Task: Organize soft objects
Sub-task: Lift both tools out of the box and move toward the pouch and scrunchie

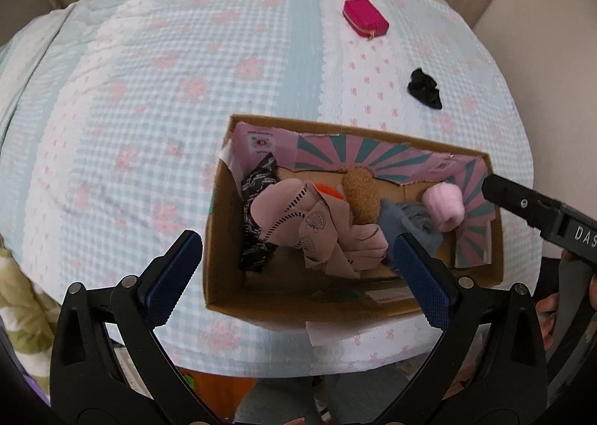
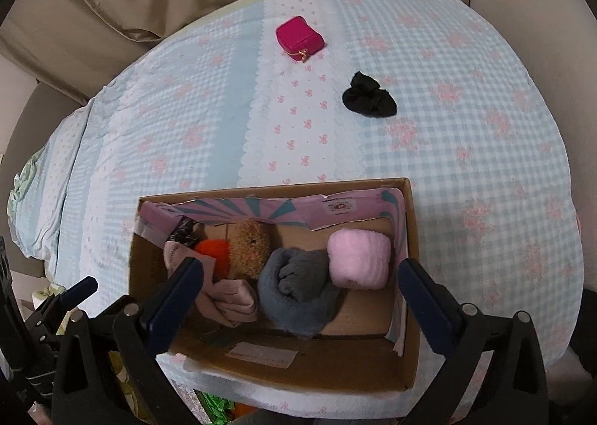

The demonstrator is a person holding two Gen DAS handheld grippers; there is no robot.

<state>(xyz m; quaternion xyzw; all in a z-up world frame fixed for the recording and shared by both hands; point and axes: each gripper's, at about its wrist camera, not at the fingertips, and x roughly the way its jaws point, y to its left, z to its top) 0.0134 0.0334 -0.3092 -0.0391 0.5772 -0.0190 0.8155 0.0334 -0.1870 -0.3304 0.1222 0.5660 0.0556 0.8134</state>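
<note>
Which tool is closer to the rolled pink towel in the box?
Right. The right tool hangs open just above the pink towel; the left tool is open over the box's opposite end.

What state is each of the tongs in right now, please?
Left tongs: open, holding nothing, above the box.
Right tongs: open, holding nothing, above the same box.

Bed cover (image 2: 466, 171) showing pale blue gingham with pink flowers; pouch (image 2: 299, 38) magenta; scrunchie (image 2: 369, 99) black; box (image 2: 283, 365) brown, lined pink-teal sunburst.
</note>
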